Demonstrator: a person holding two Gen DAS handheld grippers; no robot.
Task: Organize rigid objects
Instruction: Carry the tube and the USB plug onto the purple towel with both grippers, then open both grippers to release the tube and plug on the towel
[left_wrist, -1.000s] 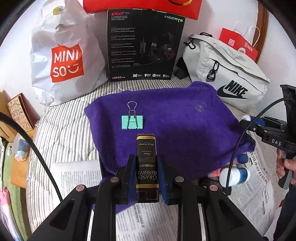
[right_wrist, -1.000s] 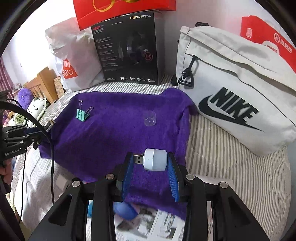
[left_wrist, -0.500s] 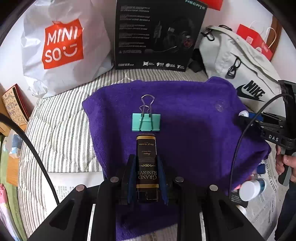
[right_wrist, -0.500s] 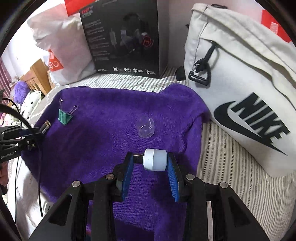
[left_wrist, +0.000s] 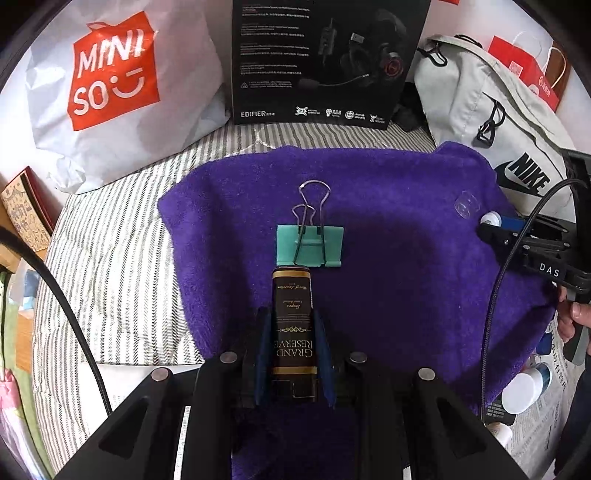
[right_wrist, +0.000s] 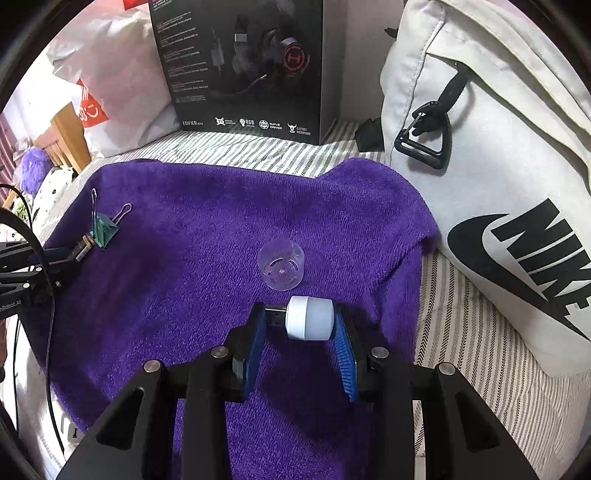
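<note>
Purple towel (left_wrist: 406, 258): one binder clip (left_wrist: 309, 245), one clear cap (right_wrist: 281, 266).

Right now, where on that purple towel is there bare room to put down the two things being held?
The purple towel lies bare between the green binder clip and the clear plastic cap, and behind both toward the black headset box. The right edge is crowded by the white Nike bag.
</note>
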